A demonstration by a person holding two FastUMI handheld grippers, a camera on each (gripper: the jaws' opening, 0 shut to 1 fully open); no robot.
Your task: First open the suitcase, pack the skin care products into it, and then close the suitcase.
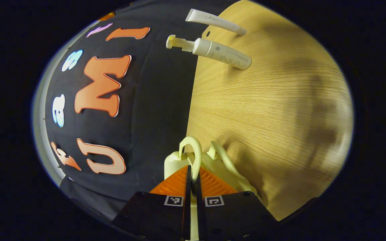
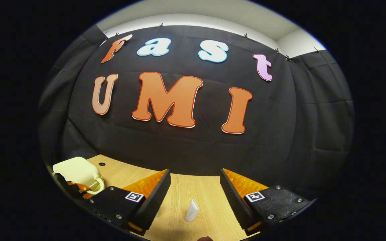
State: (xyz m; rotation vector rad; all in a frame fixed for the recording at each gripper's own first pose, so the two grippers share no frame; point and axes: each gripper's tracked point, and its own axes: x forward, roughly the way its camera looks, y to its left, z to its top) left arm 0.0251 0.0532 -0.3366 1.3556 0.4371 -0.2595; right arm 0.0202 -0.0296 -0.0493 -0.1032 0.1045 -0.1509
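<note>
- Suitcase, a small cream-coloured hard plastic case [image 1: 213, 167], lies on the light wood-grain table [image 1: 273, 110] right in front of the left gripper [image 1: 193, 174] in the left gripper view, beside the table's edge by the booth's black cloth wall [image 1: 152, 100].
- Its cream loop handle [image 1: 193, 150] rises between that gripper's fingers, which stand almost together with only a thin slit between them and press on the loop from both sides.
- Farther along the table in the same view lie two skin care products: a white pump bottle with a pale yellow pump head [image 1: 213, 50] on its side, and beyond it a flat white squeeze tube [image 1: 214, 21], the two near each other but apart.
- Both items overhang or reach toward the table's edge by the cloth.
- In the right gripper view the suitcase [image 2: 77, 172] sits at the far left on the table [image 2: 193, 190], with the left gripper's fingers [image 2: 79, 190] against its handle [image 2: 97, 185].
- The right gripper [image 2: 194, 194] is held wide apart, nothing between its fingers, and touches nothing.
- Below that gap a white tube [image 2: 192, 211] shows end-on on the wood; which product it is I cannot tell.
- That view looks level at the cloth wall [image 2: 186, 147], with a pale ceiling strip [image 2: 193, 16] above it.
</note>
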